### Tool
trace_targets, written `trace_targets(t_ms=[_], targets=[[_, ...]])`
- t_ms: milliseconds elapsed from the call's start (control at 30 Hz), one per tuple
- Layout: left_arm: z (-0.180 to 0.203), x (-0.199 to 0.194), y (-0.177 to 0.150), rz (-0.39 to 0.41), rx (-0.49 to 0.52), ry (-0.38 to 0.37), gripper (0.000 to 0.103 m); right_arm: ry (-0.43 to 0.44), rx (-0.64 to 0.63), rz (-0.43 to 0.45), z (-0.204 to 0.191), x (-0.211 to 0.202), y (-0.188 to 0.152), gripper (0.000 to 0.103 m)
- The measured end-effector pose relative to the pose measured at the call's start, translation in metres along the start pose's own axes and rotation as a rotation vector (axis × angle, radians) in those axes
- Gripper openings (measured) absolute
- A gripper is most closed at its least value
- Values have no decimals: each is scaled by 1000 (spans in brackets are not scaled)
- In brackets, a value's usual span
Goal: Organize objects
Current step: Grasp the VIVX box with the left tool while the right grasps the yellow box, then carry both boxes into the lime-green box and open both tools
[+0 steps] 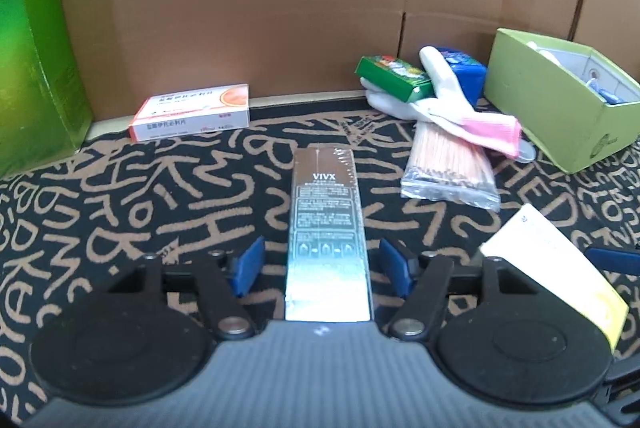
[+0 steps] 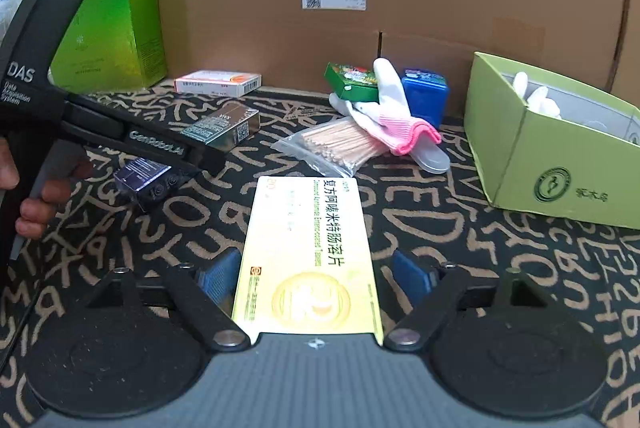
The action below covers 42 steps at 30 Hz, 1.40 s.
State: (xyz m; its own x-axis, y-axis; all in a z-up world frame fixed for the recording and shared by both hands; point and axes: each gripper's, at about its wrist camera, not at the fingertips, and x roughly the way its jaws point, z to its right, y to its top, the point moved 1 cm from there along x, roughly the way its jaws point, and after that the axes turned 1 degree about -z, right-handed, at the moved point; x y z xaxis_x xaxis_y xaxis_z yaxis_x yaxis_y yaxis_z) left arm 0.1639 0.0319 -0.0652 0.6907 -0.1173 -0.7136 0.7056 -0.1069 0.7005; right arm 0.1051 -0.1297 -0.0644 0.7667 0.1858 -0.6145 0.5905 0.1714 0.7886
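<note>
Straddling a box with each gripper, I see the main risk as a poor grab: both sets of tongs stand apart, with a gap on either side of each box, so if I close off-centre the box may twist or skid on the patterned cloth. The left gripper frames a long, narrow silver box wrapped in shiny film, printed with small white text; the film looks slippery, in my judgement, and could slide between the blue pads. The right gripper frames a flat, wide yellow box of tablets with Chinese lettering; it looks light and thin, so it may tip when lifted by one end. Both boxes lie flat on the cloth, near each other, and the two grippers sit close enough that they could bump. Farther back lie a white and pink glove, a bag of thin sticks, a small green box, a blue box and a white and orange medicine box. An open pale green box stands to the right, probably the place for things to go.
</note>
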Motion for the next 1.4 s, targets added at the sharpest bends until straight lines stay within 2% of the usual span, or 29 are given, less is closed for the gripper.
trace_targets(t_ms=[33,67,100,133,167,300,433,667,900,1100,1267,1400], targets=[[0,2,1,2,-3,7,63,2,1,3,0,3,0,85],[0,4,1,4,-1,13,62,7,8,9,1,4,-1,80],[1,4,2,4,5,14,54,27,24,17,3,4,-1,75],[2,5,3,5,12,14,41,38,36,23,4,2,-1,70],[3,4,4,4,21,6,38,42,42,22,5,1,-1,70],[9,-1,4,-15,29,-2,38,68,62,43,8,-10,-5,70],[25,-18,8,-4,34,-58,38,66,88,95,21,-30,-2,70],[79,-55,45,108,78,-180,38,-17,130,214,70,-71,10,70],[149,-64,87,181,117,-264,38,-155,120,297,136,-96,31,70],[208,-47,126,196,102,-326,38,-275,103,350,200,-92,61,70],[241,-17,150,218,108,-293,38,-337,101,370,249,-74,82,70],[254,13,157,192,131,-263,38,-365,72,343,268,-49,87,70]])
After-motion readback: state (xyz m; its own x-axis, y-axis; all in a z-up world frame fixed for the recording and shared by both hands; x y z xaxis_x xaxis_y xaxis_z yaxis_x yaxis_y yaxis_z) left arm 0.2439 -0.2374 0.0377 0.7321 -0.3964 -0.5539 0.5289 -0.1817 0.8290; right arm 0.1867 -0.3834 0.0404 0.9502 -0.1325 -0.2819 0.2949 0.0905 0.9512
